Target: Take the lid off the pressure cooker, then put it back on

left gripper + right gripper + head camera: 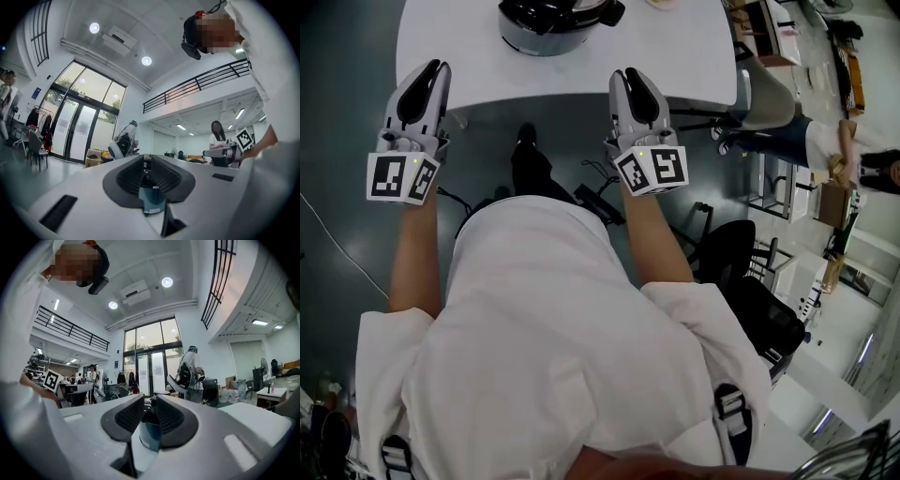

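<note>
White table (684, 47) holds the pressure cooker (546, 36), its black lid (555, 11) on top, well apart from the left gripper (431, 67) and right gripper (634, 75), both closed tight and empty, so they should open wide before reaching for that lid.

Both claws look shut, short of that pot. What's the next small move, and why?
Probably reach forward, opening up: left gripper and right gripper sit shut and empty at the white table's edge, short of the grey pressure cooker's black lid.
</note>
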The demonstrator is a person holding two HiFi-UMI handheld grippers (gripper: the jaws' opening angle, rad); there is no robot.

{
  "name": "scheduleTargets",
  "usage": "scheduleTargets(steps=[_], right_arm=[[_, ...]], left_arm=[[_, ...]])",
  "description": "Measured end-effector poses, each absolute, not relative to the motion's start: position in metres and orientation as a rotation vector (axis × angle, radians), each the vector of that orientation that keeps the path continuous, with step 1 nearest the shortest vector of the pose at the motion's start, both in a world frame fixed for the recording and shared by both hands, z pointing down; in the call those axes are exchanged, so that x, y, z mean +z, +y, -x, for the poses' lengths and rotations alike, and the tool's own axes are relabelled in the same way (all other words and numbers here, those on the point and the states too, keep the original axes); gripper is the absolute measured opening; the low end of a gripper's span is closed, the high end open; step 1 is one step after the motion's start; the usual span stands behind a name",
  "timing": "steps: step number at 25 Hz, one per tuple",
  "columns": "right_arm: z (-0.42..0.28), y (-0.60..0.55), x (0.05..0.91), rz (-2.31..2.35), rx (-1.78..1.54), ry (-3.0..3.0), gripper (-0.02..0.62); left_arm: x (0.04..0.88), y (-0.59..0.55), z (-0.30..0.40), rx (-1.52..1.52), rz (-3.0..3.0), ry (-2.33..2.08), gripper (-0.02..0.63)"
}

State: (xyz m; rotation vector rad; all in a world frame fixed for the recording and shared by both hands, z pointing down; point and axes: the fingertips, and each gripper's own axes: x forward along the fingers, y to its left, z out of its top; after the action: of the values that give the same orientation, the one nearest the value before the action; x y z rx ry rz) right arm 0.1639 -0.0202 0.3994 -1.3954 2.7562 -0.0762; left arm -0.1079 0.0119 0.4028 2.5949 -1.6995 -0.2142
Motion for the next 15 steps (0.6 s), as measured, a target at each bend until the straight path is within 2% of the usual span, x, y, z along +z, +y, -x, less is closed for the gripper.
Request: scheduleTargets(steps=[7, 15], right_arm=[[-0.172, 0.062, 0.401, 1.426, -0.091, 2.757, 0.081], [-0.203, 0.106, 0.393, 1.443, -0.027, 2.716, 0.081]], left_arm=[[0.415, 0.096, 0.103, -0.214, -2.547, -1.728, 0.057], [0.417, 0.145, 0.082, -0.189, -2.541, -1.777, 0.057]])
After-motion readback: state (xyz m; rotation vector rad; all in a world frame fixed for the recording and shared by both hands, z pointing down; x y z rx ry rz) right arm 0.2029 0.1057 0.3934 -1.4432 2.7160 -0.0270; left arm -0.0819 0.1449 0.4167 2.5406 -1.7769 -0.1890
